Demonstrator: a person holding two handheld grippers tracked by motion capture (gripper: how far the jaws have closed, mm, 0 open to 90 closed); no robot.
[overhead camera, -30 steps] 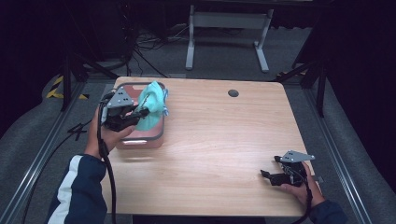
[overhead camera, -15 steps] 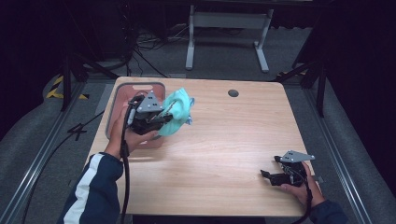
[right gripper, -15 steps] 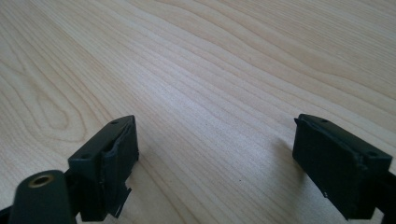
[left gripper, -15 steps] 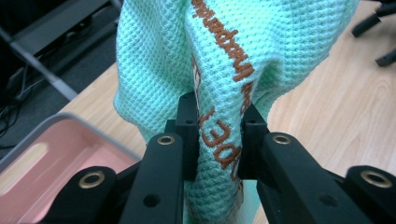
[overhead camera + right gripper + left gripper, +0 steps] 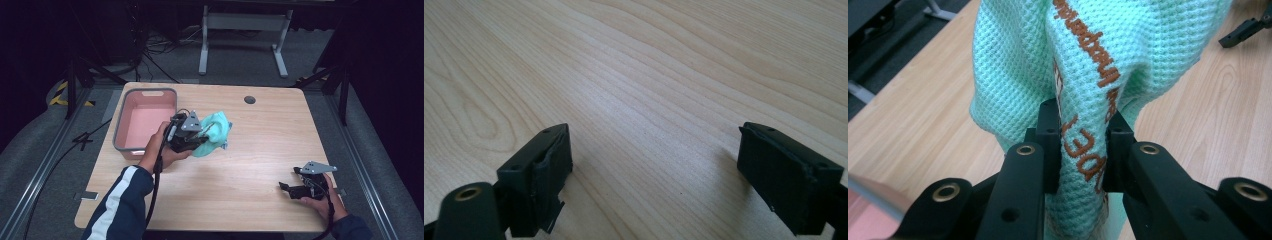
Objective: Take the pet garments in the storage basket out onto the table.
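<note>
A mint-green waffle-weave cloth (image 5: 215, 134) with brown embroidered lettering hangs bunched from my left gripper (image 5: 199, 141), just right of the pink tub (image 5: 131, 145) and low over the wooden table. In the left gripper view the two black jaws are shut on a fold of the cloth (image 5: 1098, 65), pinching my left gripper (image 5: 1081, 150) around it. My right gripper (image 5: 287, 189) rests near the table's front right corner. Its jaws stand wide apart in the right gripper view, my right gripper (image 5: 655, 175) open over bare wood.
The pink tub stands at the table's back left and looks empty. A dark round grommet (image 5: 249, 99) is set into the table near the far edge. A metal stand's legs (image 5: 242, 30) are on the floor beyond the table.
My left gripper has carried the cloth out of the pink tub, rightward and slightly down, to the table beside it. The right gripper has stayed where it was.
</note>
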